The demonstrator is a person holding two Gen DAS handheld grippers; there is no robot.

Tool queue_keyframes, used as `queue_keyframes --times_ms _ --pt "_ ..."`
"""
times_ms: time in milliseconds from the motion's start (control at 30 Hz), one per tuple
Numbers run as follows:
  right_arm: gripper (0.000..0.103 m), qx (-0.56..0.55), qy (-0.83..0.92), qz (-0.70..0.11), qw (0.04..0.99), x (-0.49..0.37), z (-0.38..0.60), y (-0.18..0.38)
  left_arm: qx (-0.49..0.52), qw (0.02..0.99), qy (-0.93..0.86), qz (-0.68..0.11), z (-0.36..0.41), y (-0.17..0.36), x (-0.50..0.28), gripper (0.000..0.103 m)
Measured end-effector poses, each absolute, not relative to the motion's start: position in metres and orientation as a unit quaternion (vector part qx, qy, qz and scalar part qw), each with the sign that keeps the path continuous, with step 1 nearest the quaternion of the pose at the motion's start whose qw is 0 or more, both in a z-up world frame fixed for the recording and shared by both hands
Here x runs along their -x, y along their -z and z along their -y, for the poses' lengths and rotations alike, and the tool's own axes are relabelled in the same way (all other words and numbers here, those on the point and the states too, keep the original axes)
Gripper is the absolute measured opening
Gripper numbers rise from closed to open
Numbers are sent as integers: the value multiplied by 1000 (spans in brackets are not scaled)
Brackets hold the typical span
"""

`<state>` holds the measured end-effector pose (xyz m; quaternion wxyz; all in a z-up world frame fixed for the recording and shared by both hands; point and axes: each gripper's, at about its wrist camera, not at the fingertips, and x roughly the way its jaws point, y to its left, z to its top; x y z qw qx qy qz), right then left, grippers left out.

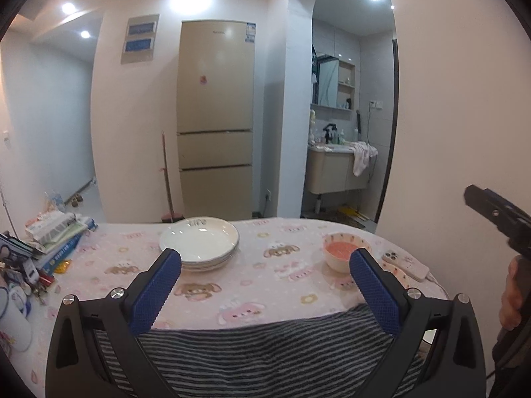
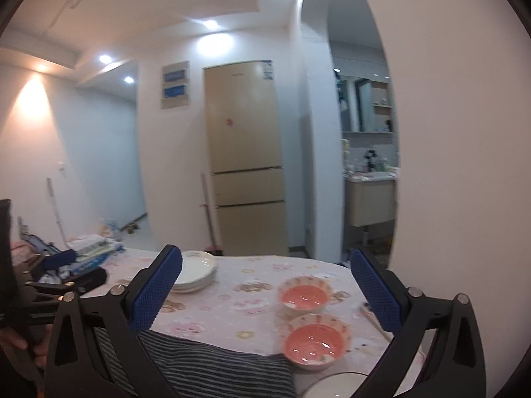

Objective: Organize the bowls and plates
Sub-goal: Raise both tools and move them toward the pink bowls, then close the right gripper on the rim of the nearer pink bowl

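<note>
The stack of plates (image 1: pixel 199 243) sits at the far side of the counter (image 1: pixel 252 285), and two bowls (image 2: pixel 304 293) (image 2: pixel 315 341) sit apart near the right gripper (image 2: pixel 265 293). Both grippers, the left gripper (image 1: pixel 265 285) too, have their fingers spread and empty. The glazed bowl may slip from a rim grasp, or the near one may be knocked.

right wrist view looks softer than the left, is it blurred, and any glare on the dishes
Right wrist view: smeared throughout, fridge edges soft, glints inside the near bowl. Left wrist view: sharper, ceiling lights reflecting on the plate stack, walls bowed by the fisheye.
</note>
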<state>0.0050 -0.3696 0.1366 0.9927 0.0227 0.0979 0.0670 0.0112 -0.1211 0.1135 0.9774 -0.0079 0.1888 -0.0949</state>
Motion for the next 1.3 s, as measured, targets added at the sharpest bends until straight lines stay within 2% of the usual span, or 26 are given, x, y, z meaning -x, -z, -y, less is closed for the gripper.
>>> queue_keyframes --times_ms 33,67,100,167,233,300,467,633,733,767,900,933,1000,1067,1300 --pt "87 -22 -63 -111 992 -10 374 -132 6 976 98 -195 126 -110 -15 102" --pt "84 -22 -62 -125 990 -15 379 -128 4 975 99 -201 130 -105 -20 99" --pt "84 -22 -61 -138 988 -20 384 -124 3 972 104 -209 135 -102 -25 90" --pt "78 -26 -59 -159 985 -25 395 -116 4 967 121 -225 143 -95 -34 83" --pt "78 -26 -56 -172 983 -29 405 -112 4 961 129 -243 154 -87 -47 83" --pt "77 -30 -52 -187 981 -34 418 -107 9 956 135 -261 166 -77 -60 77" --pt "71 -61 -61 -243 966 -53 448 -84 18 930 168 -327 198 -51 -92 72" --pt "58 -86 -63 -381 918 -98 474 -49 47 896 164 -411 219 -22 -138 67" --pt "48 -134 -96 -454 876 -129 492 -25 64 862 189 -466 232 -5 -162 58" --pt "43 -138 -91 -473 866 -138 496 -19 54 860 183 -473 238 -2 -168 52" --pt "32 -110 -65 -513 849 -168 502 -8 36 854 183 -485 255 7 -184 50" --pt "24 -103 -60 -518 847 -175 501 -7 39 852 187 -488 258 9 -188 49" --pt "23 -94 -58 -523 845 -185 498 -2 44 844 196 -498 264 15 -195 36" --pt "22 -80 -61 -531 841 -189 494 5 48 837 198 -508 269 23 -200 30" --pt "18 -64 -67 -570 817 -203 492 26 26 824 206 -528 293 45 -216 22"
